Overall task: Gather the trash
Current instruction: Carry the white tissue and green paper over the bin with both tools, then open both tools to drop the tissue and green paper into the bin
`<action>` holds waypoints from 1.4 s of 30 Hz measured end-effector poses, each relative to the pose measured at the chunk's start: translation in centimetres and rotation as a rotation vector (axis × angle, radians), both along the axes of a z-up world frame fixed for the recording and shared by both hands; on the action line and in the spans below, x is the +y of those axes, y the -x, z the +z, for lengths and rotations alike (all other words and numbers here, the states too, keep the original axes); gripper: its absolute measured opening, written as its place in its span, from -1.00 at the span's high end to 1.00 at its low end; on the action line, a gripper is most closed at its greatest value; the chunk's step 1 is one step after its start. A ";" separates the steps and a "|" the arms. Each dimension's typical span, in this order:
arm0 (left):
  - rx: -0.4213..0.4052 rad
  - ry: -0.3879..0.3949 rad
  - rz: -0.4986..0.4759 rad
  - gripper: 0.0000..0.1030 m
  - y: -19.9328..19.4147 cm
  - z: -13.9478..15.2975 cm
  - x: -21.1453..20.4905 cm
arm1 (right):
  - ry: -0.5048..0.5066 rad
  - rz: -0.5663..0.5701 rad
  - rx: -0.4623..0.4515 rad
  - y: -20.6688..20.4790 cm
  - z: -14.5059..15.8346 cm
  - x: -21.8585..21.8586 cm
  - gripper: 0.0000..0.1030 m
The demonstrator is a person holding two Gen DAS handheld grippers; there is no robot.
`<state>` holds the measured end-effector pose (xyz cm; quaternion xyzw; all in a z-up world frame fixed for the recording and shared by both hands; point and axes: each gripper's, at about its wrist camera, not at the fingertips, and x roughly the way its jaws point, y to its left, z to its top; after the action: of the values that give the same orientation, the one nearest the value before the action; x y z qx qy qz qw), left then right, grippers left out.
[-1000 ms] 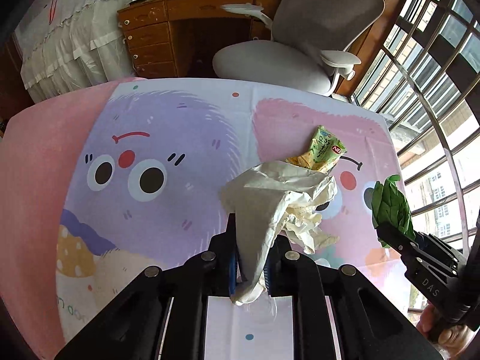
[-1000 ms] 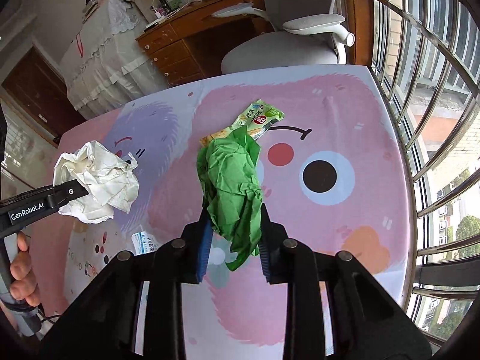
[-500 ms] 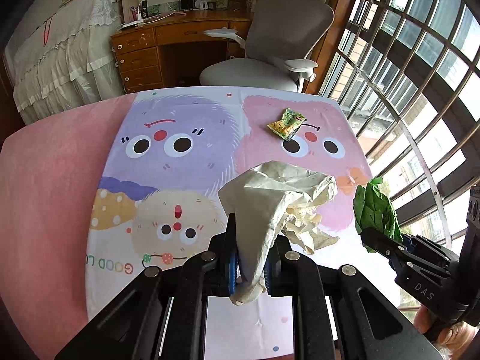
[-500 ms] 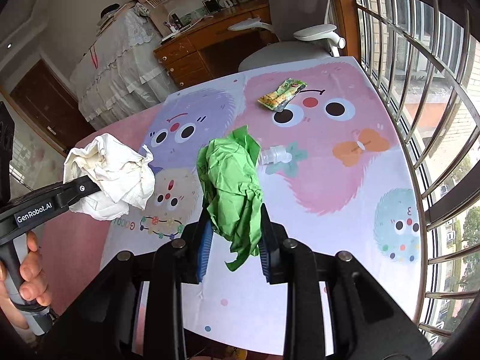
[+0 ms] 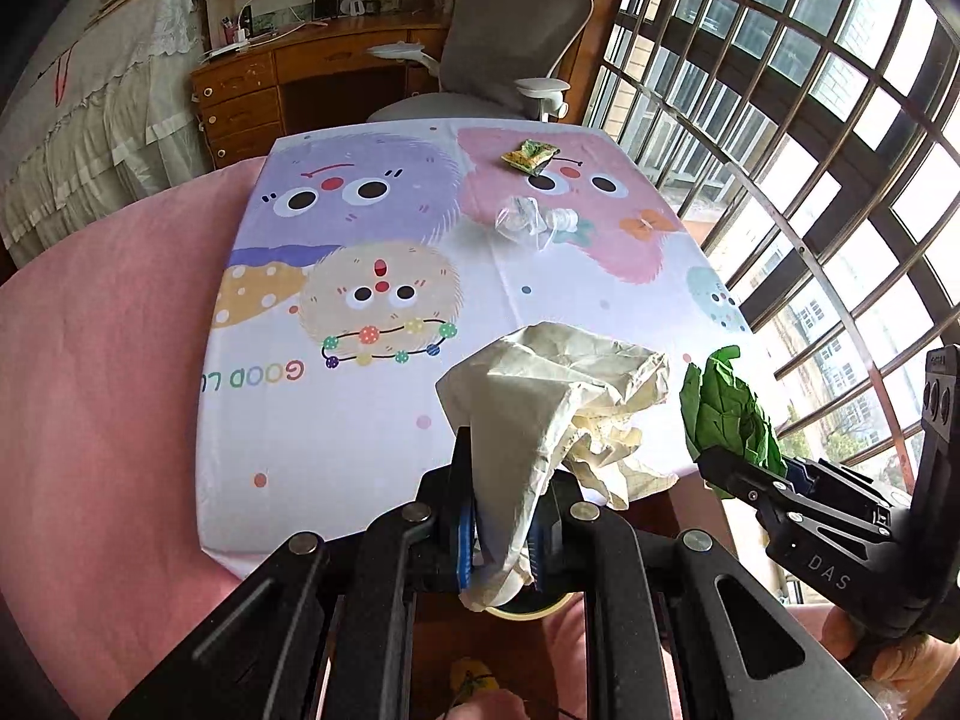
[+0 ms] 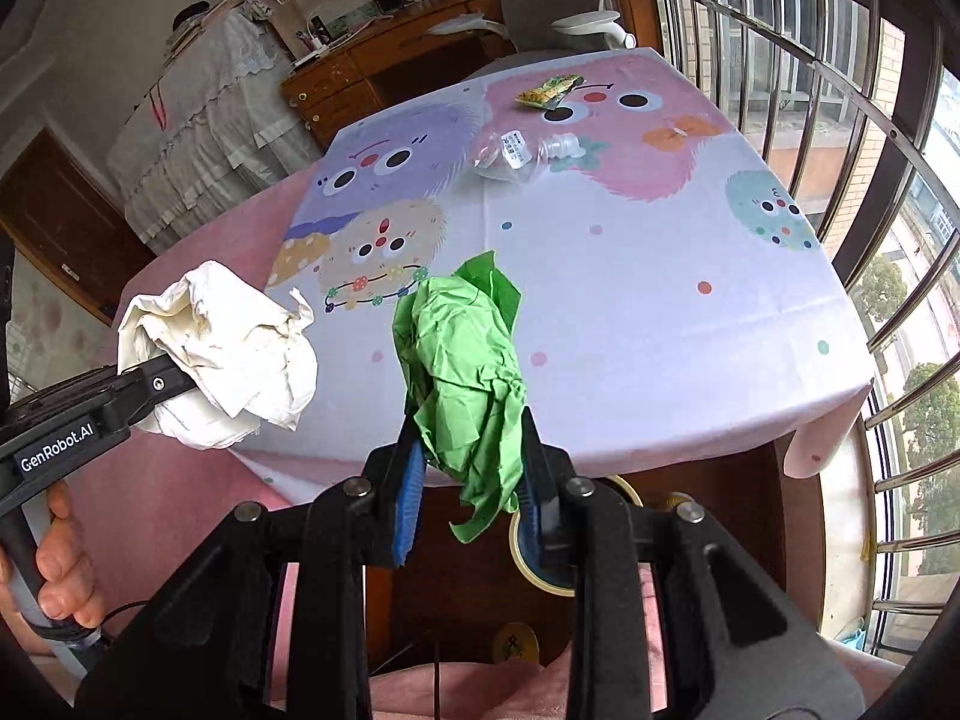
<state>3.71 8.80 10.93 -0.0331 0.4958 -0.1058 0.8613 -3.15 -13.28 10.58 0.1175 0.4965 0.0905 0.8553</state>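
Both grippers have pulled back and up from the tabletop since a second ago, so the whole cartoon-printed white tablecloth (image 5: 372, 420) and its near edge now show, where earlier only the pink and purple monster faces filled the views. The left gripper (image 5: 503, 531) has its blue-padded fingers pressed onto the lower fold of a crumpled cream-white paper wad (image 5: 558, 396), and the right gripper (image 6: 471, 480) pinches a crumpled bright green paper sheet (image 6: 465, 372) the same way; each wad is gripped low and billows above the fingers, probably because that loose tail was the easiest part to catch. Both loads hang off the table, over its near edge and the dark wooden floor, which suggests they are being carried toward a bin below, though only a pale round rim (image 6: 543, 540), partly hidden behind the right fingers, shows there and I cannot tell what it is. Two pieces remain on the cloth, well apart from the grippers: a squashed clear plastic bottle (image 6: 516, 153) near the middle, and a green-and-yellow snack wrapper (image 6: 549, 90) beyond it on the pink monster's face.
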 end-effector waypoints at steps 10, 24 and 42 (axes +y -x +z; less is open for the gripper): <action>0.121 -0.015 -0.075 0.75 6.1 -6.0 -1.9 | 0.046 -0.020 0.127 7.4 -4.1 -0.6 0.54; 0.300 -0.082 -0.098 0.75 8.6 -22.8 -9.6 | 0.045 -0.060 0.336 7.4 -22.0 -6.5 0.54; 0.420 -0.106 -0.050 -0.69 3.9 -47.9 -10.8 | 0.011 -0.101 0.419 5.2 -45.0 -8.9 0.13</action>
<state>-0.17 -2.04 -36.94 0.0030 0.6698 -0.0916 0.7369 -8.32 -22.21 -34.43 0.1537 0.6574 0.0186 0.7375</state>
